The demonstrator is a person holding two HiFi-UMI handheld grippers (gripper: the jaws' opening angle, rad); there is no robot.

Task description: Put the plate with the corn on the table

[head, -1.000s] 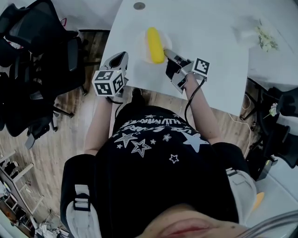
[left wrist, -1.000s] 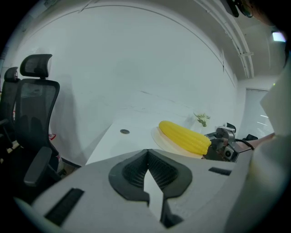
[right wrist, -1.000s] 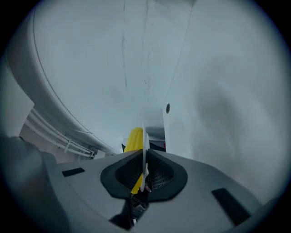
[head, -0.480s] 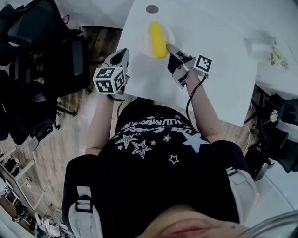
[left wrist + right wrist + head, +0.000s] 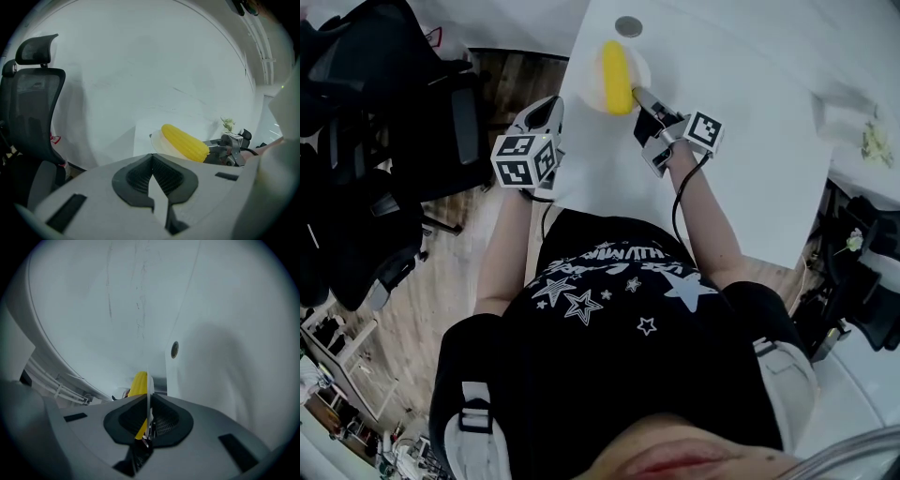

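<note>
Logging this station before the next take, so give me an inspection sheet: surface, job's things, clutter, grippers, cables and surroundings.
Surface: white table.
Job's things: yellow corn cob lying on pale round plate over the table's far left corner; touchdown unclear.
Clutter: grey round cap set in the tabletop; pale leafy item at the right edge.
Grippers: right gripper shut on the plate's rim; left gripper shut, empty, beside the table edge.
Cables: black cable along the right forearm.
Surroundings: black office chairs, wooden floor.
</note>
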